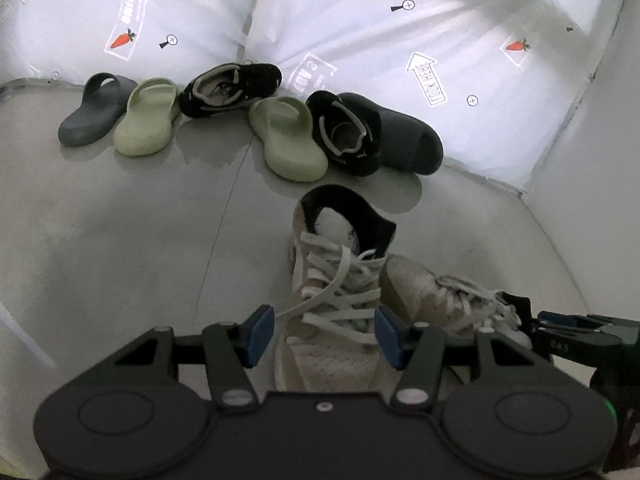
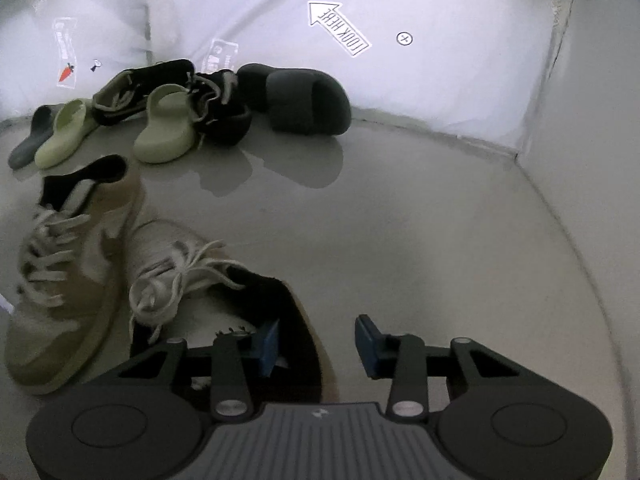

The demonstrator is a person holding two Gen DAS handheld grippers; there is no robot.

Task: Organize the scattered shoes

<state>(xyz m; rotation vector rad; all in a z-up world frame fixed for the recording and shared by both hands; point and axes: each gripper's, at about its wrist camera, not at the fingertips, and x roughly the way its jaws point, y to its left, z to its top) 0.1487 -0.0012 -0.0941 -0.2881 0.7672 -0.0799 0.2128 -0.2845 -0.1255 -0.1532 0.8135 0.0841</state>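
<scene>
The left tool [image 1: 326,334] stands open, its blue pads on either side of the laced midfoot of a cream high-top sneaker [image 1: 340,280]; whether the pads touch the shoe cannot be told. The tool's dark body hides the sneaker's perforated toe in part. The right tool [image 2: 316,346] is also open: its left pad sits inside the black-lined collar of the second cream sneaker [image 2: 192,280], the right pad outside over bare floor [image 2: 440,220]. That collar is half hidden behind the tool. The two sneakers lie touching, toes pointing opposite ways, with loose flat laces and olive-tan suede panels.

The floor is smooth, grey and glossy, giving faint reflections.

Farther back, against a white sheet wall [image 1: 360,32] printed with carrots and an arrow, lies a loose cluster: a dark grey slide [image 1: 94,110], two pale green moulded foam slides [image 1: 146,118] [image 1: 288,138], two black sneakers [image 1: 230,88] [image 1: 346,132], and another chunky dark slide [image 1: 408,136] partly hidden behind the nearer black sneaker.
</scene>
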